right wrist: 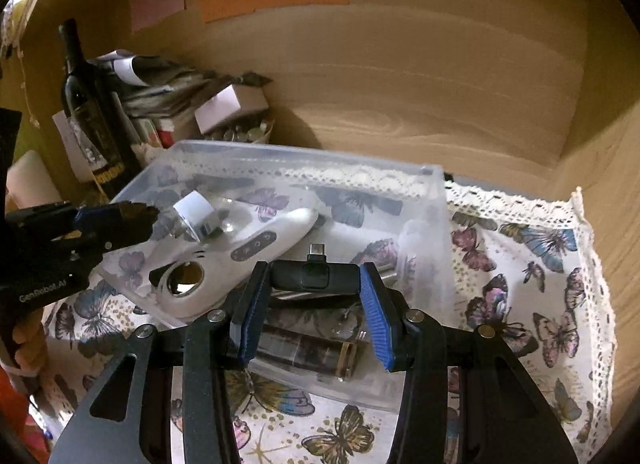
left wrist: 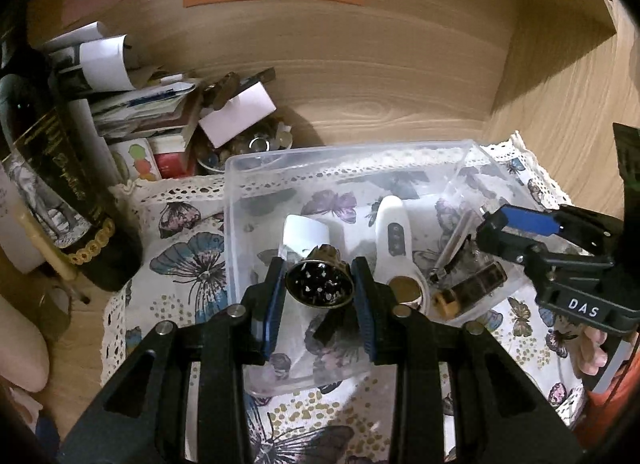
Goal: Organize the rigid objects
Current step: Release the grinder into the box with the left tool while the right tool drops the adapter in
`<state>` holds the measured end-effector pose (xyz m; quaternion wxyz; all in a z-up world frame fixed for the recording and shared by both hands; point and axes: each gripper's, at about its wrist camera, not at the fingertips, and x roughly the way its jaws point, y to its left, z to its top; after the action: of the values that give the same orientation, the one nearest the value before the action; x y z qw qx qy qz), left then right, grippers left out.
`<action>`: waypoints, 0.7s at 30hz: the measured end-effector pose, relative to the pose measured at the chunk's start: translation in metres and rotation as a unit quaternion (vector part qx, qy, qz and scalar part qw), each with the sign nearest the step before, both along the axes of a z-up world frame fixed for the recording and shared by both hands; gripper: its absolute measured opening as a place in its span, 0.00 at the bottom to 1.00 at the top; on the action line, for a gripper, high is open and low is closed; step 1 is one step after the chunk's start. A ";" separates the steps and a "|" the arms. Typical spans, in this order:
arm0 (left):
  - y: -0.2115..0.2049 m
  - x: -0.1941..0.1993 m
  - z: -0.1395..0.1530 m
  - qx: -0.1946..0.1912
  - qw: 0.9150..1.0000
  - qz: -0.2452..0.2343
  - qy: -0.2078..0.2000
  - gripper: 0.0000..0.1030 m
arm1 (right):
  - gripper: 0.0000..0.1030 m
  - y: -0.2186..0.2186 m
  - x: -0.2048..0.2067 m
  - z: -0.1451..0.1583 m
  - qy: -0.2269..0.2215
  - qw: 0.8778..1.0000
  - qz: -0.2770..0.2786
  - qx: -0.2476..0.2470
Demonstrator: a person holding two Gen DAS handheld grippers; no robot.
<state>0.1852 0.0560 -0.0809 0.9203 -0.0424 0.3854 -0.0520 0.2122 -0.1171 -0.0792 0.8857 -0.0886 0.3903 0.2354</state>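
My left gripper [left wrist: 319,284] is shut on a small dark metal cup with a brass rim [left wrist: 319,283], held over the near edge of a clear plastic box [left wrist: 256,162]. My right gripper [right wrist: 315,279] is shut on a small black USB-C gadget [right wrist: 314,274], held over the box [right wrist: 304,154]. It also shows in the left wrist view [left wrist: 516,232] at the box's right wall. Inside the box lie a white handheld device with buttons [right wrist: 224,260], a white cylinder [left wrist: 306,234], a dark tube with a gold cap [right wrist: 308,352] and a metal pen [left wrist: 452,240].
The box stands on a butterfly-print cloth with lace edging [right wrist: 540,264] in a wooden shelf nook. A dark wine bottle [left wrist: 52,184], stacked papers and small boxes [left wrist: 132,104] and a bowl of coins [left wrist: 248,144] crowd the back left corner.
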 end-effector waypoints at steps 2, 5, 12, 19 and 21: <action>-0.001 0.000 0.000 0.004 1.000 0.001 0.000 0.32 | 0.41 0.000 0.000 0.000 0.001 1.000 -0.001 -0.001; -0.001 0.001 0.000 0.012 1.000 0.006 0.001 0.33 | 0.44 0.000 -0.001 0.002 0.002 1.000 -0.002 -0.002; 0.001 -0.012 0.012 0.005 1.000 0.007 -0.014 0.33 | 0.49 -0.001 -0.017 0.017 -0.022 1.000 0.000 0.005; -0.004 -0.043 0.042 0.002 0.998 0.006 -0.058 0.38 | 0.58 -0.009 -0.051 0.050 -0.072 0.997 0.001 0.030; -0.006 -0.053 0.051 0.002 0.997 0.006 -0.073 0.41 | 0.64 -0.012 -0.066 0.063 -0.096 0.995 -0.001 0.039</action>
<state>0.1320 0.0505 -0.0297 0.9464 -0.0390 0.3170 -0.0489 0.1462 -0.1294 -0.0162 0.9221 -0.0757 0.2937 0.2401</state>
